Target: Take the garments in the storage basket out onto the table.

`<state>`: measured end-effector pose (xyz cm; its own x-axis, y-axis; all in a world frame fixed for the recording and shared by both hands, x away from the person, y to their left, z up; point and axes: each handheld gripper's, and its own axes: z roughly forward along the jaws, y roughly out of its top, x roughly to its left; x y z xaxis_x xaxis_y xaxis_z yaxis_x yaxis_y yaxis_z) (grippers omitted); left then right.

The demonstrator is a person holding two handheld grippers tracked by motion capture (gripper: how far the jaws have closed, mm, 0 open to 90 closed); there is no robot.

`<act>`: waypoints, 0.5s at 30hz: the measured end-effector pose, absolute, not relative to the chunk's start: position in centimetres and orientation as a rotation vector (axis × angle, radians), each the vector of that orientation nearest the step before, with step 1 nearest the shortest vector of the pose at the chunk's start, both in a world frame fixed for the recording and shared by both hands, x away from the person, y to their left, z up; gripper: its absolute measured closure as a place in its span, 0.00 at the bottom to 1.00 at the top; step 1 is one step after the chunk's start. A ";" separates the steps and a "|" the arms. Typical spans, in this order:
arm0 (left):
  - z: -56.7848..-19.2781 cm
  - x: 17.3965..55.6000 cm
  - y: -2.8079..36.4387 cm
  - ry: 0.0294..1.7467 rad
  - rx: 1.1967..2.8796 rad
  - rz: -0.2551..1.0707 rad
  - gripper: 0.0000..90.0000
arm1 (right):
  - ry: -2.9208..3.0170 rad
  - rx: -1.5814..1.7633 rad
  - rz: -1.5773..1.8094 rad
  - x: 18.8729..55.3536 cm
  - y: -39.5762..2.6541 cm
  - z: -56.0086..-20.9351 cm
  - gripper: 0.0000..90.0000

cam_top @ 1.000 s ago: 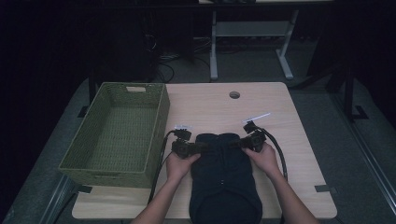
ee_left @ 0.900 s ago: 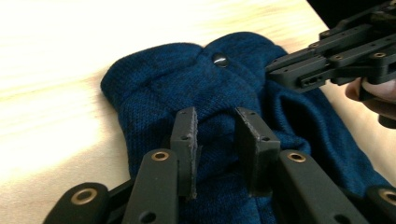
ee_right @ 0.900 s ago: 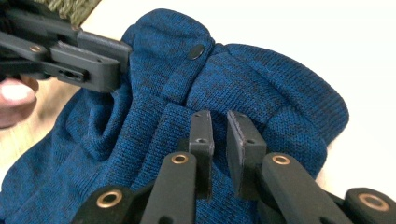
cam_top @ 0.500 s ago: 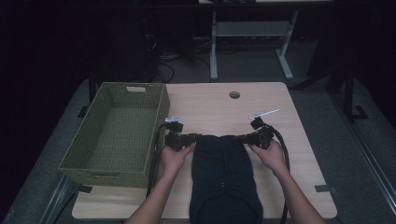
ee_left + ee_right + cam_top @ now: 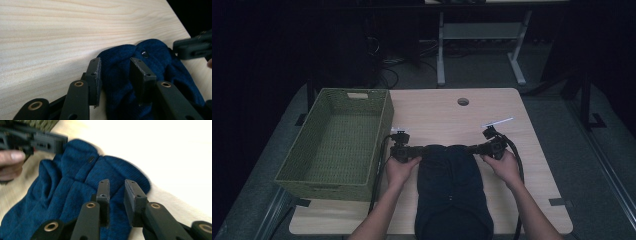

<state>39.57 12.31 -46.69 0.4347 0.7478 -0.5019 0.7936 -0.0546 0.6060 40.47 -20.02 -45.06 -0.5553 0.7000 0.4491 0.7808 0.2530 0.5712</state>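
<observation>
A dark blue knitted garment lies on the wooden table, reaching from its middle to the near edge. My left gripper is at the garment's top left corner and my right gripper at its top right, jaws pointing toward each other. In the left gripper view the left gripper is open, its jaws astride a fold of the blue cloth. The right gripper is open more narrowly over the cloth's edge. A small dark button sits near the collar.
A green woven basket stands at the table's left side, close to my left hand. A round cable hole is at the far middle of the table. Cables trail from both grippers toward the near edge.
Both hands have shifted slightly away from the person and a little apart, staying at the garment's top corners. The garment's top edge now lies a bit farther up the table.
</observation>
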 end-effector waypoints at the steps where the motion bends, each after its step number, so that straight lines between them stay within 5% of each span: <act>1: -46.8 39.6 12.3 1.323 1.811 -0.071 0.68 | -2.395 -1.439 -1.192 40.6 -20.2 -45.1 0.79; 10: -47.2 39.7 12.1 1.334 1.818 -0.093 0.63 | -2.342 -1.475 -1.137 41.7 -20.6 -45.6 0.70; 15: -47.2 39.8 11.9 1.338 1.823 -0.108 0.69 | -2.342 -1.485 -1.106 41.9 -20.2 -45.9 0.70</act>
